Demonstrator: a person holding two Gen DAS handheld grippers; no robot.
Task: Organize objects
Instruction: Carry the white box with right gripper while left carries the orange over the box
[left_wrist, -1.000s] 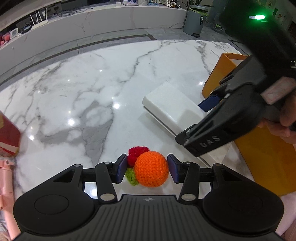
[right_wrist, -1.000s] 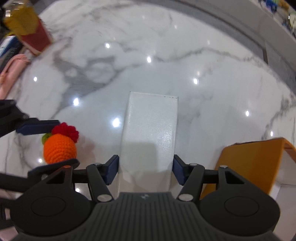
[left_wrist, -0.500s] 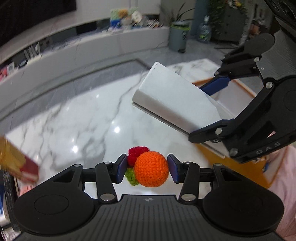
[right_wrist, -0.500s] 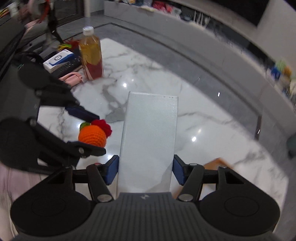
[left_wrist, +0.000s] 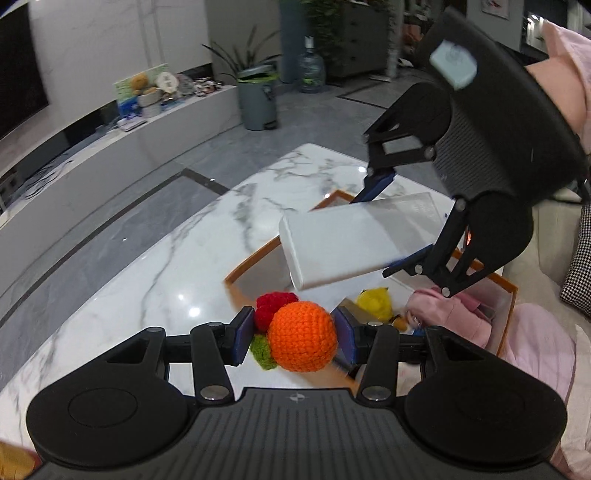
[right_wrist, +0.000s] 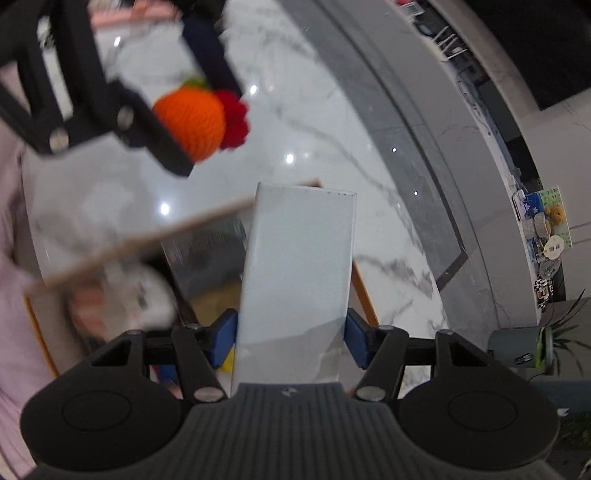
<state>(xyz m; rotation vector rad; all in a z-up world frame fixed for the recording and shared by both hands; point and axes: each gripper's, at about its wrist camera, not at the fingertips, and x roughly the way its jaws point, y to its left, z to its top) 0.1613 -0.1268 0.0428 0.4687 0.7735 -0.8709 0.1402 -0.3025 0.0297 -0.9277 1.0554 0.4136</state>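
My left gripper (left_wrist: 293, 334) is shut on an orange crocheted ball (left_wrist: 302, 335) with red and green knitted bits, held in the air at the near edge of the orange box (left_wrist: 251, 260). My right gripper (right_wrist: 290, 341) is shut on a long white box (right_wrist: 299, 280) and holds it above the orange box's opening (right_wrist: 360, 291). The white box (left_wrist: 351, 247) and right gripper (left_wrist: 402, 225) show in the left wrist view. The crocheted ball (right_wrist: 192, 125) and the left gripper (right_wrist: 199, 107) show in the right wrist view.
The orange box stands on the white marble table (left_wrist: 166, 266) and holds a yellow toy (left_wrist: 375, 301), pink fabric (left_wrist: 443, 317) and other items. A grey bin (left_wrist: 258, 98) and a low white bench (left_wrist: 140, 144) stand beyond the table.
Both grippers have lifted their objects off the table and carried them over to the orange box. Each grip has stayed shut.
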